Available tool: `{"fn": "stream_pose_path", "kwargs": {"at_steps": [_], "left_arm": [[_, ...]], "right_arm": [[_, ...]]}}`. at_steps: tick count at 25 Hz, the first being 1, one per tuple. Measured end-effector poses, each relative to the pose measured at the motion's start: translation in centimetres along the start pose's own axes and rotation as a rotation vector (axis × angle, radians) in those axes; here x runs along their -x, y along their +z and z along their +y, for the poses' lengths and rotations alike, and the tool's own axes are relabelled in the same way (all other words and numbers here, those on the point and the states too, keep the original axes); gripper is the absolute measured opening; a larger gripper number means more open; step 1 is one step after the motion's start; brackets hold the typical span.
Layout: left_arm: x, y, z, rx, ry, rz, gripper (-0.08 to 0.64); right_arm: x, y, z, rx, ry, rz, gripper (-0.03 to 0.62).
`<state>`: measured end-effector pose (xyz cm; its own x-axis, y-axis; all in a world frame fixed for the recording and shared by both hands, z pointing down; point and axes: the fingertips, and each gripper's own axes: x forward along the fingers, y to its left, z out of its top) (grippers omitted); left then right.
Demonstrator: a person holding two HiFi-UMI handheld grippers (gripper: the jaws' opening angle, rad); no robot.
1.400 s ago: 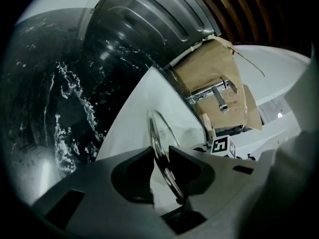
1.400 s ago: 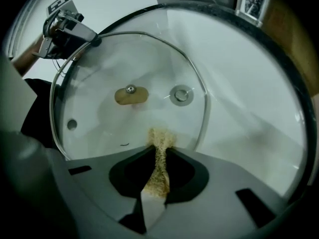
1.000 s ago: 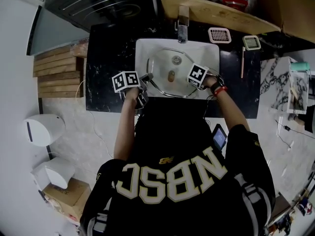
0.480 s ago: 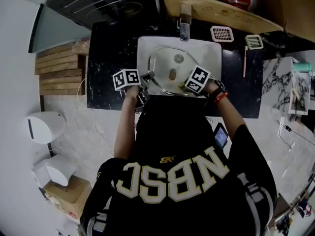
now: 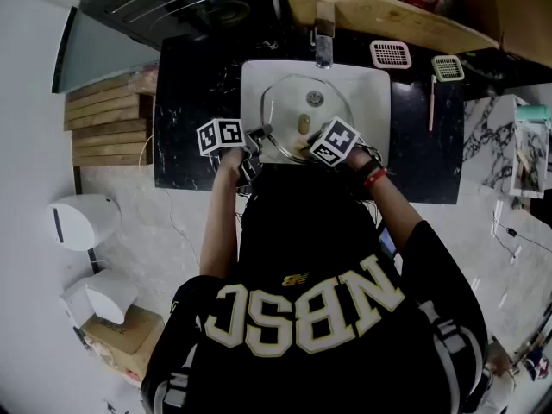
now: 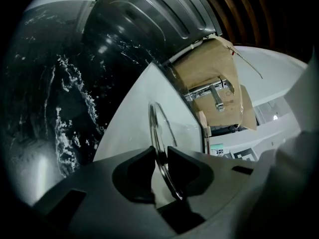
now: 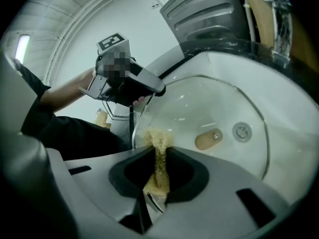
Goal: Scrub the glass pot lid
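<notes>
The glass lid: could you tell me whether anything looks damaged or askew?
Nothing stands out. The lid looks whole, held over the sink by the left gripper, whose jaws have just tightened on its rim; the right gripper holds a sponge at its near edge.

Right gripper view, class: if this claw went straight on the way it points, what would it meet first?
Probably the glass pot lid, near its rim: the sponge in the right claw looks against it, though depth is unclear.
</notes>
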<state>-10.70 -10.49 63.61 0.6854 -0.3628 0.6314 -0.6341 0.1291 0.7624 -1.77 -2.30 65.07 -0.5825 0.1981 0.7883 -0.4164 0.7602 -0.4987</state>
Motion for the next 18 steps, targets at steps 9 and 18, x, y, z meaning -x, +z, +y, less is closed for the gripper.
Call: {"fn": "stream_pose_path", "kwargs": {"at_steps": [9,18], "left_arm": [[0.1,0.0,0.4,0.034,0.009,0.002,0.074],[0.2,0.0,0.6,0.057,0.023,0.000,0.072]], "right_arm": [[-1.8,3.8,-0.4,0.031,-0.091,-0.123,0.067],[-3.2,8.0,-2.6,0.131,-0.160,-0.192,0.067]]}}
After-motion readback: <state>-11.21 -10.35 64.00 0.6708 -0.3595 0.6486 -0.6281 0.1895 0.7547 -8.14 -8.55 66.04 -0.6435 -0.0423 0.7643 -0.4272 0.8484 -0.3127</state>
